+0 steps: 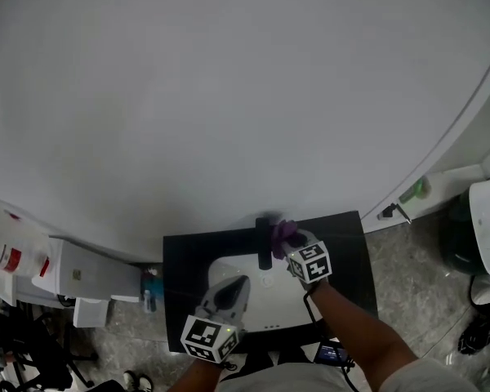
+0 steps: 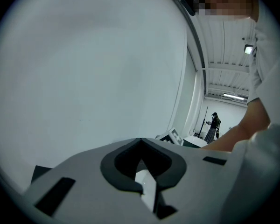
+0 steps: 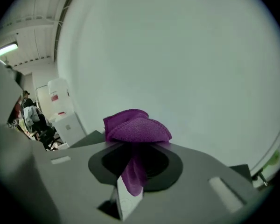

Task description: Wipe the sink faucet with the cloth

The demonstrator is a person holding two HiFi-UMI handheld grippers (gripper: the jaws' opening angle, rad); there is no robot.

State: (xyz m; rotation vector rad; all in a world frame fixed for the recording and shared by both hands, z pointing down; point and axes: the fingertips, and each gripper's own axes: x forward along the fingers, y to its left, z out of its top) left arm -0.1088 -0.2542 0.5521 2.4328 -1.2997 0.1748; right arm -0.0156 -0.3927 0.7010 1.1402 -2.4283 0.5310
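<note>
- Faucet (image 1: 264, 247) stands at the back of the sink (image 1: 271, 307); my right tool (image 3: 130, 169) pinches the purple cloth (image 1: 282, 232) just beside it, bunched forward for wiping.
- My left tool (image 1: 238, 284), jaws together and empty, hangs aside over the basin.

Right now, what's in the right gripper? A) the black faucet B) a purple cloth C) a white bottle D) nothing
B: the right gripper view shows the right gripper with its jaws closed on a purple cloth, which bunches up above the jaw tips.
</note>
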